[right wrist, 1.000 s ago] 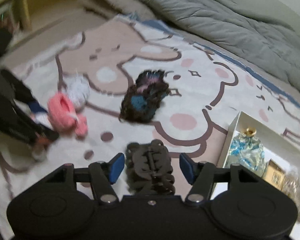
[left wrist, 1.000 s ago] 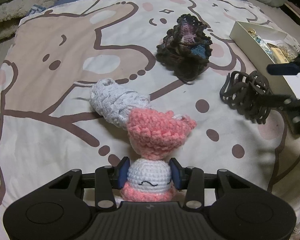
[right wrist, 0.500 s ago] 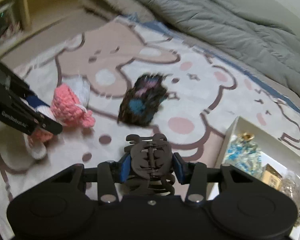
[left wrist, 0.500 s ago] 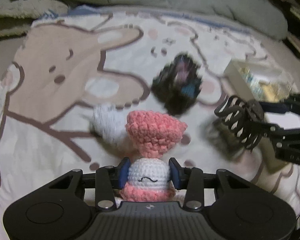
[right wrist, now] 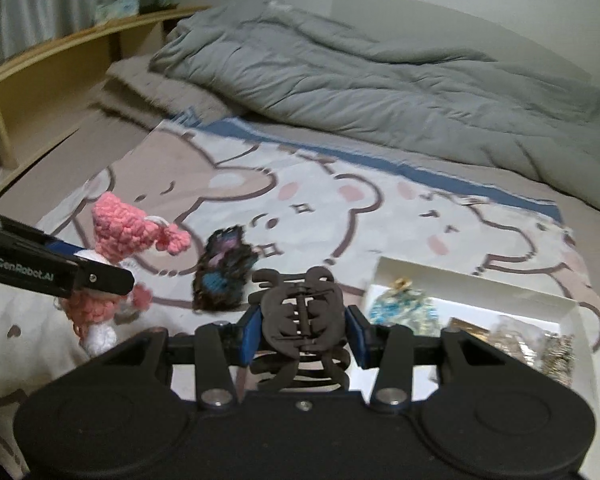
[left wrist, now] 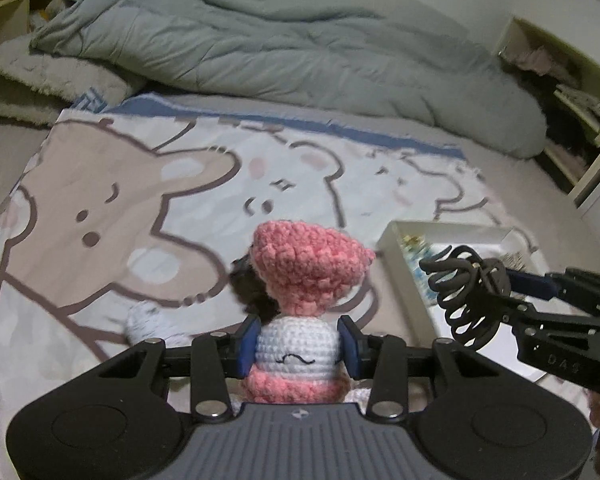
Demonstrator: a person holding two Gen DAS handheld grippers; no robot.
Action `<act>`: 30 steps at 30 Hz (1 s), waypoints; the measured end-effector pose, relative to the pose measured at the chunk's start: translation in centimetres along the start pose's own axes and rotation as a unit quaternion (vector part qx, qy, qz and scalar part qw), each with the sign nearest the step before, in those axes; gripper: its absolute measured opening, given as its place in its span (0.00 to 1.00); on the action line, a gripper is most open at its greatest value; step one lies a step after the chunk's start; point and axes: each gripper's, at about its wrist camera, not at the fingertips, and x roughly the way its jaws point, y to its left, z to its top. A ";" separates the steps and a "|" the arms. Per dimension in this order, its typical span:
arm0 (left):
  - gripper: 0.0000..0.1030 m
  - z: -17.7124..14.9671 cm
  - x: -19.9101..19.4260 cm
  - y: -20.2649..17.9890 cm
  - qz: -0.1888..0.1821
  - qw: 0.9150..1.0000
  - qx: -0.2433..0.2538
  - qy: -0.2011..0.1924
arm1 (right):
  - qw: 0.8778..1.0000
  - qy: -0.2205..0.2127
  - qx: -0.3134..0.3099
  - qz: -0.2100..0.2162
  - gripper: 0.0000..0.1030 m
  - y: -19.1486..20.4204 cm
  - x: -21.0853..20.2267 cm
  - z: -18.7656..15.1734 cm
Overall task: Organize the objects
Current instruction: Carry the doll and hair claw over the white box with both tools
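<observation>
Left gripper [left wrist: 297, 346] clenched on crochet doll [left wrist: 300, 312], blue pads pressing white head, doll lifted off cartoon blanket [left wrist: 112, 216]. Right gripper [right wrist: 302, 334] clamped on dark hair claw [right wrist: 300, 320], raised just beside white box [right wrist: 476, 280] near blanket's right edge. Dark crochet piece [right wrist: 224, 270] lies mid-blanket; broad bare blanket beyond, up to grey duvet [right wrist: 380, 80]. White crochet item [left wrist: 148, 322] mostly hidden, probably lying flat. Readable print: "GenRobot.AI" on left gripper's finger.
</observation>
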 end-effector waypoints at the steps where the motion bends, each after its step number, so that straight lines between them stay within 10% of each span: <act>1: 0.42 0.1 0.0 -0.6 -0.004 1.000 -0.001 -0.003 | 1.000 -0.004 0.004 -0.004 0.44 -0.4 -0.4 -0.1; 30: 0.42 -0.6 8.4 -17.8 -0.115 0.993 -0.003 0.025 | 0.984 -0.005 0.120 -0.132 0.44 -16.6 -4.4 -7.2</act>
